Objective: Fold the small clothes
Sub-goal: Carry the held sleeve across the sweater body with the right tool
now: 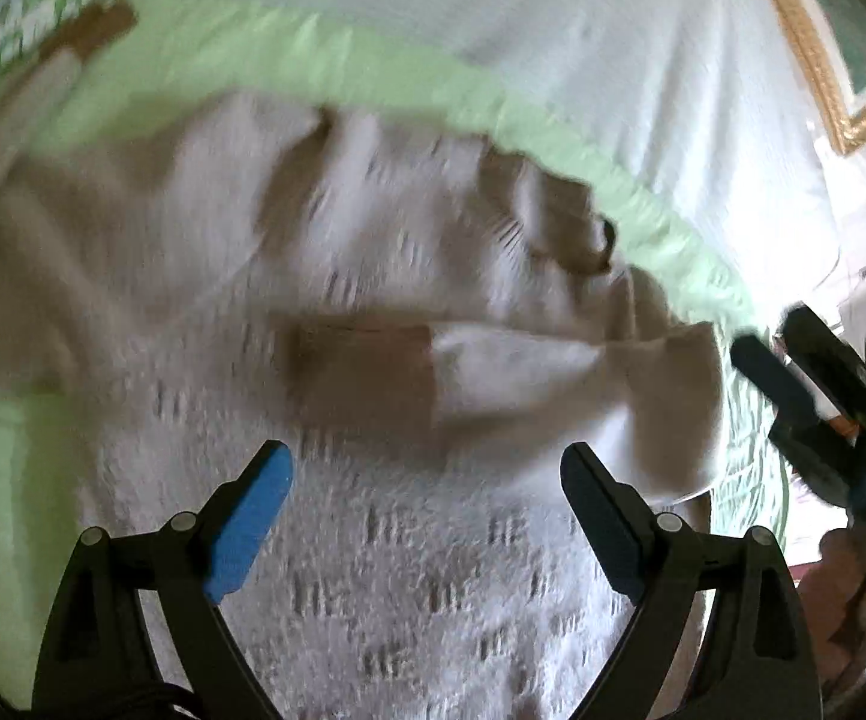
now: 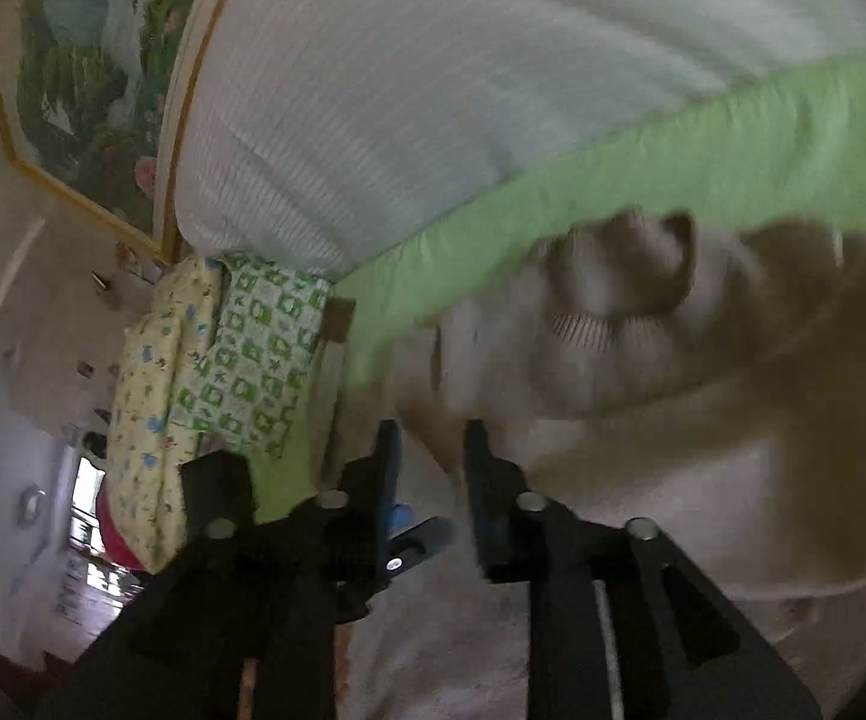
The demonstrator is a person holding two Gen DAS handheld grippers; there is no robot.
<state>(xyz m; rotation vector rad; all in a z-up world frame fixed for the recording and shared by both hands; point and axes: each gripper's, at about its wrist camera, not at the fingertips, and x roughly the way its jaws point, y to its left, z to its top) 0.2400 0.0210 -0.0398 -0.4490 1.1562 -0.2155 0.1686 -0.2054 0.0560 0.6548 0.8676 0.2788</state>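
A beige knit garment (image 1: pixel 373 240) with a brown patch (image 1: pixel 367 378) lies rumpled on the bed; the picture is blurred. My left gripper (image 1: pixel 427 456) hovers just above its textured lower part, jaws spread wide with nothing between them. My right gripper (image 1: pixel 769 333) comes in at the garment's right edge. In the right wrist view the same garment (image 2: pixel 703 420) fills the right side, and the right gripper (image 2: pixel 431 429) shows a narrow gap between its fingers. Cloth lies beyond that gap, and none looks pinched in it.
A light green blanket band (image 1: pixel 373 60) crosses the white bedding (image 1: pixel 553 30) behind the garment. Patterned pillows (image 2: pixel 253 348) are stacked at the bed's end. A gold-framed picture (image 2: pixel 85 78) hangs on the wall. A person's hand (image 1: pixel 847 588) holds the right gripper.
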